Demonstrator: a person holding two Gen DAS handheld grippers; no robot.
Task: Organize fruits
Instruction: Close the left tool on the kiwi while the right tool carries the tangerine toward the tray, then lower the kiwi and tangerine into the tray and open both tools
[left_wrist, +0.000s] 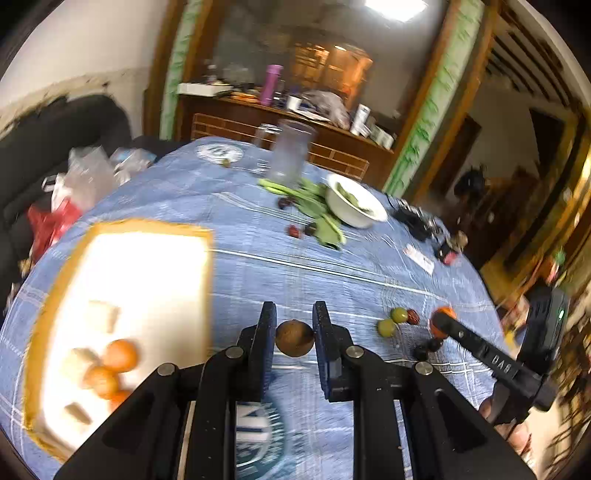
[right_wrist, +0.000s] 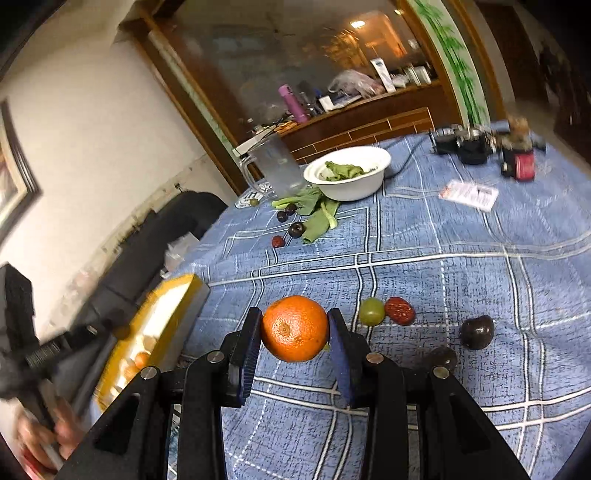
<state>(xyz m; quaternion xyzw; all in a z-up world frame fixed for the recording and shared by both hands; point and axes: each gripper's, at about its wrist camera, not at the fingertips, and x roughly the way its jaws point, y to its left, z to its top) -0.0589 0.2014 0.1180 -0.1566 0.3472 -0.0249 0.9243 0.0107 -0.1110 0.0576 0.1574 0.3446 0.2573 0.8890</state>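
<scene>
My left gripper (left_wrist: 294, 325) is shut on a small brown round fruit (left_wrist: 294, 338), held above the blue checked tablecloth (left_wrist: 295, 266). To its left lies a yellow-rimmed white tray (left_wrist: 122, 302) holding three oranges (left_wrist: 119, 355). My right gripper (right_wrist: 294, 328) is shut on an orange (right_wrist: 294, 328), held above the cloth; it shows in the left wrist view (left_wrist: 441, 325) at the right. On the cloth near it lie green grapes (right_wrist: 372, 311), a red date (right_wrist: 399, 311) and dark plums (right_wrist: 476, 331). The tray (right_wrist: 162, 325) sits to the left.
A white bowl (right_wrist: 349, 184) of greens stands at the far side, with loose leaves (right_wrist: 317, 218), dark fruits (right_wrist: 296, 229) and a clear jug (right_wrist: 279, 168) beside it. Black gadgets (right_wrist: 465, 144) and a card (right_wrist: 468, 195) lie at the far right. A dark sofa (left_wrist: 48, 147) stands left.
</scene>
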